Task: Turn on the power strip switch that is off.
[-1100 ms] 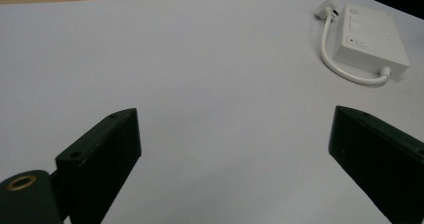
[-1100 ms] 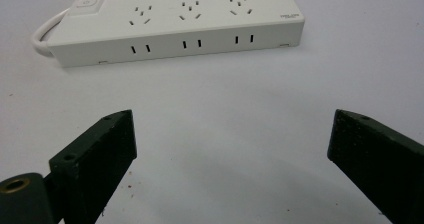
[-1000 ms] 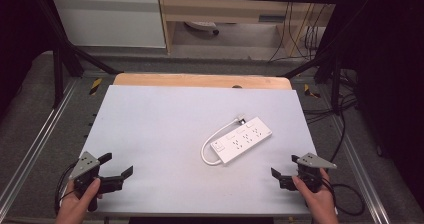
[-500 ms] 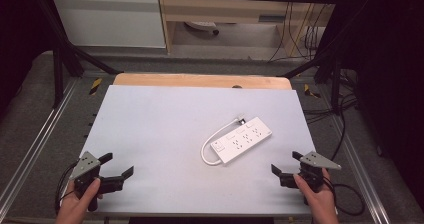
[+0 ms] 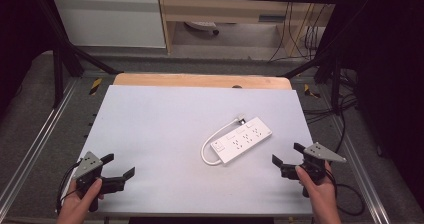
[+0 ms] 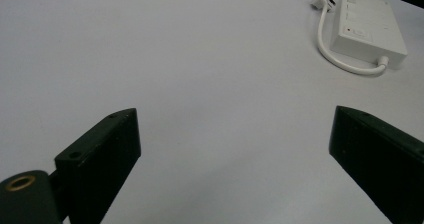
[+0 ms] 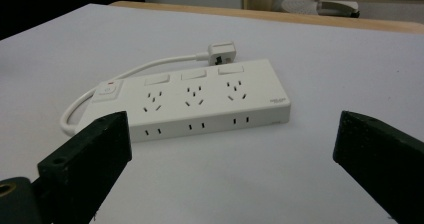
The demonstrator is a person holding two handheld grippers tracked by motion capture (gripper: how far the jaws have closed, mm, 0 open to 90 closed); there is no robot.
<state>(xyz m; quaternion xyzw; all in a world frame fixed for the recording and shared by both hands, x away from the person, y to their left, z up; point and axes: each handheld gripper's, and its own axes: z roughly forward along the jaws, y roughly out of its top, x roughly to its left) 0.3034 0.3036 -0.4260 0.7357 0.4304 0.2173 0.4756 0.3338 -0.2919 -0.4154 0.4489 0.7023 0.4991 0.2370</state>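
Where jaws gape—one power strip (image 5: 243, 139), seemingly three sockets.

Power strip (image 6: 369, 28) far end cut off by top edge.

- Ahead of your right gripper (image 7: 225, 169), between its spread jaws, the power strip (image 7: 200, 101) looks like smooth white plastic with a faint sheen.
- Its cord (image 7: 145, 66) reads as smooth white rubbery plastic, and the plug (image 7: 221, 51) as hard white plastic.
- Your left gripper (image 6: 235, 169) has matt black jaws, plastic by the look, with a brassy metal insert beside one jaw.
- Under both sets of fingers, the table (image 5: 160, 119) top is matt, smooth pale grey; its far edge (image 5: 200, 80) looks like bare wood.
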